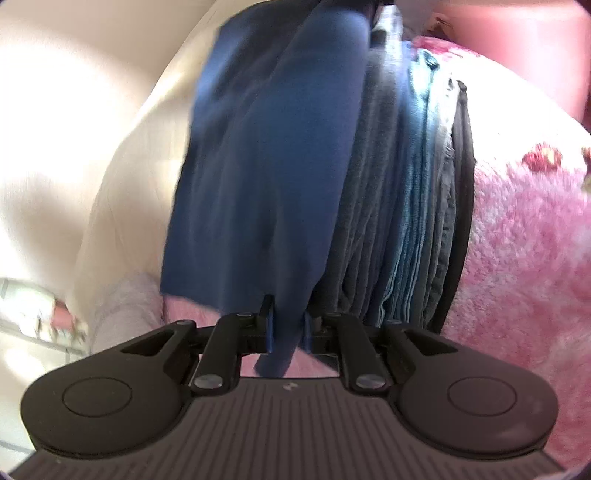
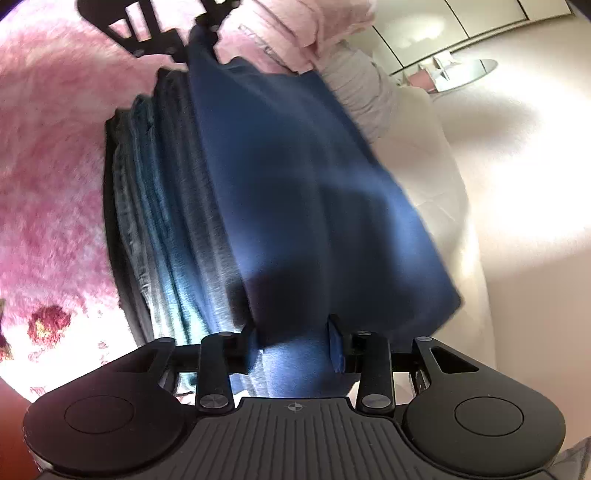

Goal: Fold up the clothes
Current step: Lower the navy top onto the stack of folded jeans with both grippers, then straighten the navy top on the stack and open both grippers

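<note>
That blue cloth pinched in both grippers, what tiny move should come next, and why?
Probably lower it onto the stack of folded clothes. The left gripper and right gripper each pinch an end of the blue garment, which hangs folded right beside that stack on the pink blanket.

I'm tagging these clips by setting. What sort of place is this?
Most likely a bedroom at home. A fluffy pink blanket covers a soft surface like a bed, a stack of folded clothes lies on it, and pale cupboard doors stand behind. Both grippers hold a blue garment.
</note>
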A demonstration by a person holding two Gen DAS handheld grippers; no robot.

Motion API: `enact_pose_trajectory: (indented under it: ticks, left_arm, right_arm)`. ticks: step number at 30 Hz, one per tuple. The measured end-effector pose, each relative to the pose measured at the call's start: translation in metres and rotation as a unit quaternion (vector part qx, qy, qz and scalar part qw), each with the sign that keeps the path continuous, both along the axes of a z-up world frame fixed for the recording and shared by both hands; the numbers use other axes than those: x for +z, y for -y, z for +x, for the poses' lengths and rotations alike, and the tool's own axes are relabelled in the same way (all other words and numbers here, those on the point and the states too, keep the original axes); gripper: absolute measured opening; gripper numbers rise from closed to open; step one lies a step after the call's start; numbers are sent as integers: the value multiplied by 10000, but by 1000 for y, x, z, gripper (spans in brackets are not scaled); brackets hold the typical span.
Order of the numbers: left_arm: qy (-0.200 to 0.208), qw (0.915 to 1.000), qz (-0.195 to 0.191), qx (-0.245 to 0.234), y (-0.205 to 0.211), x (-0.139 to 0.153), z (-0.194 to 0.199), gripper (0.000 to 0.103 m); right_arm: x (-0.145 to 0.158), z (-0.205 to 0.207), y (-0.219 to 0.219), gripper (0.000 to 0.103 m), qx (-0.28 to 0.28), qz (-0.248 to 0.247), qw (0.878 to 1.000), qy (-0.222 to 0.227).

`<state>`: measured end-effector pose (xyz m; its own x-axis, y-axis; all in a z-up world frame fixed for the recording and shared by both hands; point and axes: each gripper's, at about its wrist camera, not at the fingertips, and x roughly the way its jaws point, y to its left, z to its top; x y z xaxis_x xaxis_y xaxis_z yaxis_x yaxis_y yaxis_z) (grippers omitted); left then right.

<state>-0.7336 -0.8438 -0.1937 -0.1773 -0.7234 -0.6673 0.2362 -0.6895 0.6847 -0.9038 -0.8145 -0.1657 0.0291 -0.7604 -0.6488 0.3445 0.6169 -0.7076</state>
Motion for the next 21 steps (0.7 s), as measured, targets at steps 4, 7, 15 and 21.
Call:
enact_pose_trajectory:
  ticks: [4,7,15,21]
  left_arm:
    - [-220,9991,228,277,0,33,18,15]
    - [-584,9956,326,652,3,61,28,15]
    - [-1382,9849,455,937,55,101,1,16]
    - [-1711,9775,916,824,82,95,-46,17]
  right_arm:
    - [32,-1,5,39,-270,221,9989,315]
    - [61,-7,2,39,-511,517,9924,992]
    - [97,-34,44,39,-1429,924,9548,2437]
    - [81,-49,71,39,-1755,1547,9293,2859]
